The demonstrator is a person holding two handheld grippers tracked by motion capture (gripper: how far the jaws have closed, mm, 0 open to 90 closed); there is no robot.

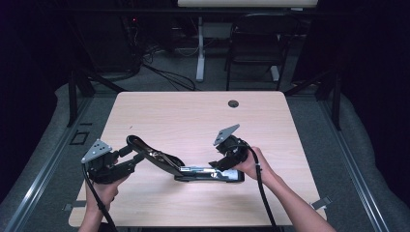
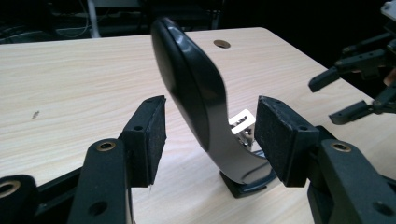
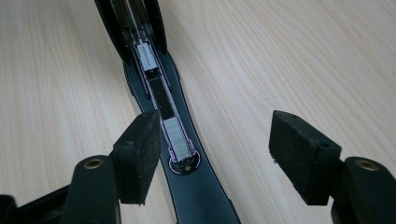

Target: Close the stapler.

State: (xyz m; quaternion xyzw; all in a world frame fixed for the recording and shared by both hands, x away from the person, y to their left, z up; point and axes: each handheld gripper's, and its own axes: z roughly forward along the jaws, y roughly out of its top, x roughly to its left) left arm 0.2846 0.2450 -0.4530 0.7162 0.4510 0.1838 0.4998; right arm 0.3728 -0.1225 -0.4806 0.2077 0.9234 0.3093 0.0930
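You are working in a lab-like recording room: a bare wooden table (image 1: 193,121) with a cable hole (image 1: 233,103) stands on grey carpet (image 1: 48,154), with dark surroundings, loose cables (image 1: 164,72) and a black chair (image 1: 254,43) behind.

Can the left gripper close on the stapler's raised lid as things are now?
Probably yes. The left gripper is open, with the lid already standing between its jaws and nothing in between; the right gripper is over the base, apart.

A black plastic stapler (image 1: 193,169) lies near the table's front edge, opened wide: its base sits flat, its curved top arm (image 2: 196,88) is swung up and back to the left. What looks like a short staple strip (image 3: 177,135) sits in the exposed metal channel.
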